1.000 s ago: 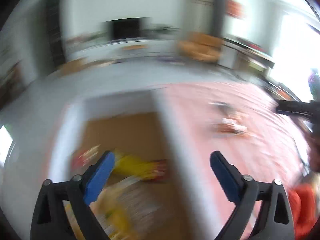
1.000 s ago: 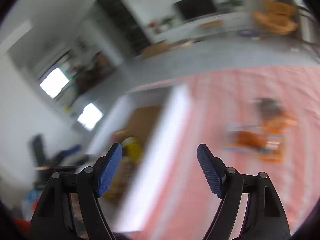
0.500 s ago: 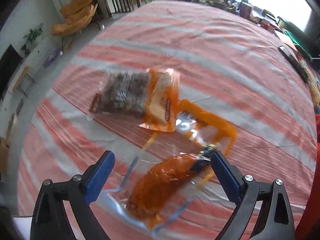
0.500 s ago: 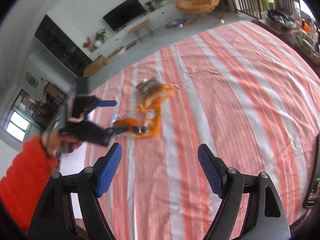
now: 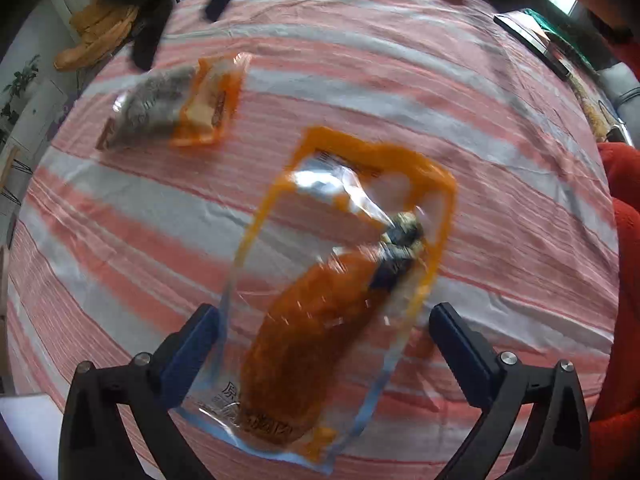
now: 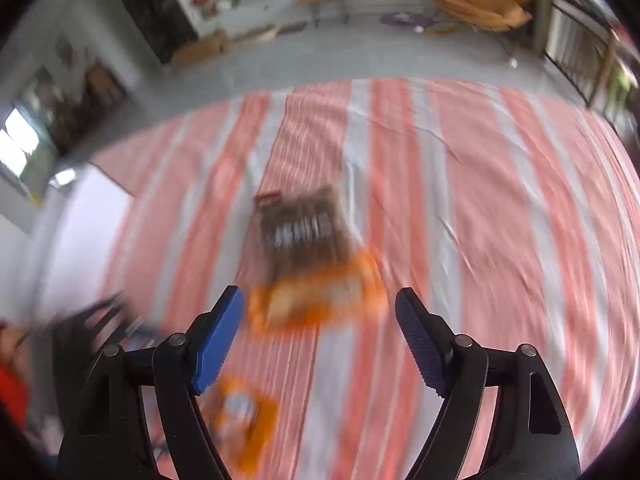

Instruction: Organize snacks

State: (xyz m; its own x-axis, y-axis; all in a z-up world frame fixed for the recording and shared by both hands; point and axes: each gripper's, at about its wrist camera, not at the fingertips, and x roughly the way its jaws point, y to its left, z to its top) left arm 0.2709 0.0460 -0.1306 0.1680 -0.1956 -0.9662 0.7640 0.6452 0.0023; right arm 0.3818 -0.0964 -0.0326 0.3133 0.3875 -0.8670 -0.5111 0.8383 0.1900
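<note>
Left gripper (image 5: 324, 334) spread wide, straddling orange pouch (image 5: 320, 344) flat on striped cloth (image 5: 500, 160). Right gripper (image 6: 320, 328) likewise spread, above brown packet (image 6: 308, 236). Probably light, limp, slippery film; best pinched at sealed edge. Beyond: grey floor (image 6: 320, 60), orange chair (image 6: 480, 4).

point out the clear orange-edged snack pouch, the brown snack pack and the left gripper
clear orange-edged snack pouch (image 5: 320, 320): left wrist view, on the orange snack inside it
brown snack pack (image 6: 304, 232): right wrist view, on its dark middle
left gripper (image 5: 324, 334): left wrist view, midway between the blue fingertips, jaws apart
</note>
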